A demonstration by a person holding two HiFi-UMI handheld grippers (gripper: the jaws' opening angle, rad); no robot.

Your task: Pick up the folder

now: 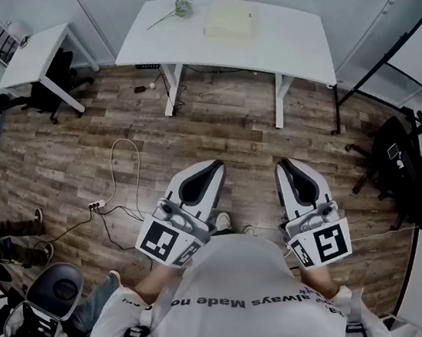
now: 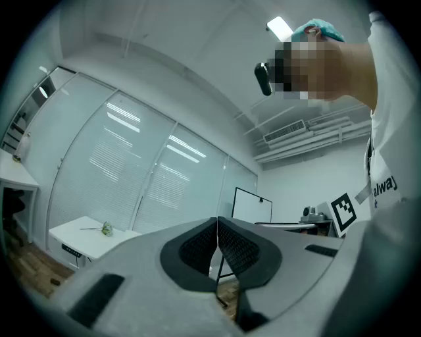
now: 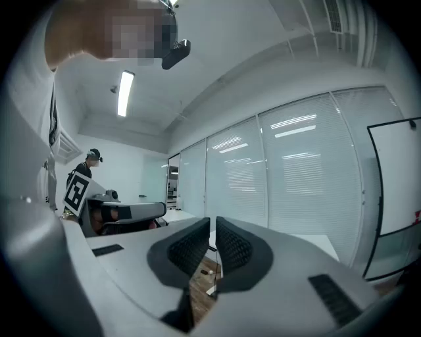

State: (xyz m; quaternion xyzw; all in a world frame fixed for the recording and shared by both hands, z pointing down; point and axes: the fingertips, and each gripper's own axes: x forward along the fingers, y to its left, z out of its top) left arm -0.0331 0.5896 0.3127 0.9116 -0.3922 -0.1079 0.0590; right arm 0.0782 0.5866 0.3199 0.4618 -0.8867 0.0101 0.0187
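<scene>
The folder (image 1: 229, 22), a flat cream pad, lies on the far right part of a white table (image 1: 287, 44) across the room. Next to it rests a small green sprig (image 1: 183, 6), which also shows on the table (image 2: 75, 237) in the left gripper view as the sprig (image 2: 106, 228). My left gripper (image 1: 212, 168) and right gripper (image 1: 285, 166) are held side by side in front of my chest, far short of the table, over the wooden floor. Both are shut with nothing between the jaws, as the left gripper (image 2: 217, 232) and right gripper (image 3: 212, 242) show in their own views.
A second white desk (image 1: 35, 56) with a black office chair (image 1: 54, 78) stands at the far left. A power strip and cable (image 1: 96, 205) lie on the floor. A dark chair (image 1: 397, 161) and a whiteboard stand (image 1: 363, 84) are at the right. A person's legs (image 1: 9, 228) show at the left.
</scene>
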